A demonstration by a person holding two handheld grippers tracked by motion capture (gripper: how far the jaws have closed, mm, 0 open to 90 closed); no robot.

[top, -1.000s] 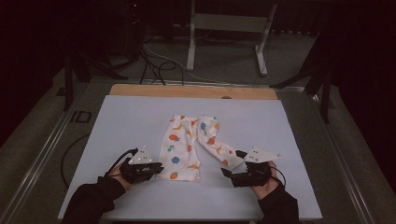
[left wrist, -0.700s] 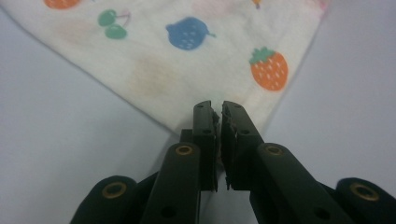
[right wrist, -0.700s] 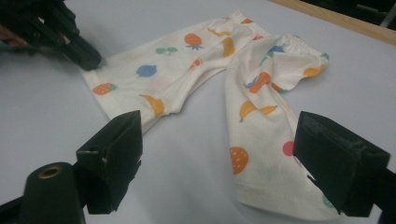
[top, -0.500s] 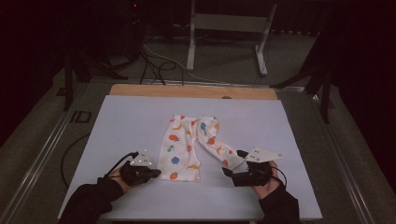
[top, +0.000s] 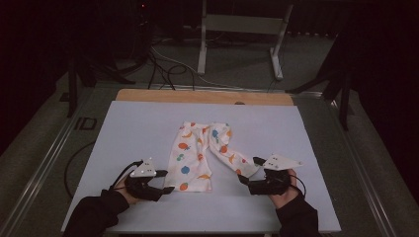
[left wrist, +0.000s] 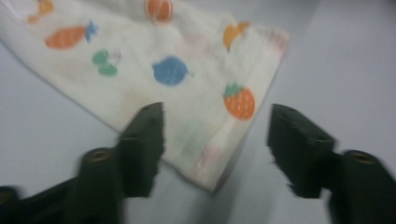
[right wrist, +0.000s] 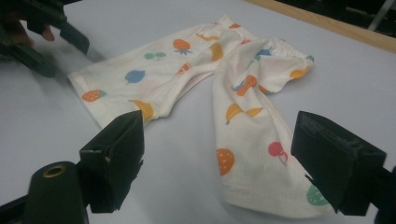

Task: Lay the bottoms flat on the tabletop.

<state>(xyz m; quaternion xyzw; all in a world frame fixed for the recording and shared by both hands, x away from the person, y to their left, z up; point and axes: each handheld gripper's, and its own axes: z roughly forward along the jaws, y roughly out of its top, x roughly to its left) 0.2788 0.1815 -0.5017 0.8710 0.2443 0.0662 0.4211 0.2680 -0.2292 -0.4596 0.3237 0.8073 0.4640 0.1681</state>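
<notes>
Black left tool [top: 165, 181] sits open at the near-left hem of the pants [top: 202, 155], one jaw over the cuff corner, nothing gripped. Right tool [top: 248, 172] also open, jaws either side of the right leg's cuff, gripping nothing. Pants: white, fruit print, lying flat mid-table [top: 128, 128], waistband at far end, legs splayed toward the person. Wooden edge [top: 207, 97] beyond.

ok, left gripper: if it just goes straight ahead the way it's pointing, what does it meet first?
Probably the hem corner of the fruit-print pants: in the left gripper view that corner lies between the open jaws of the left gripper, just ahead on the white table. Height above the cloth is unclear, so it may skim over.
</notes>
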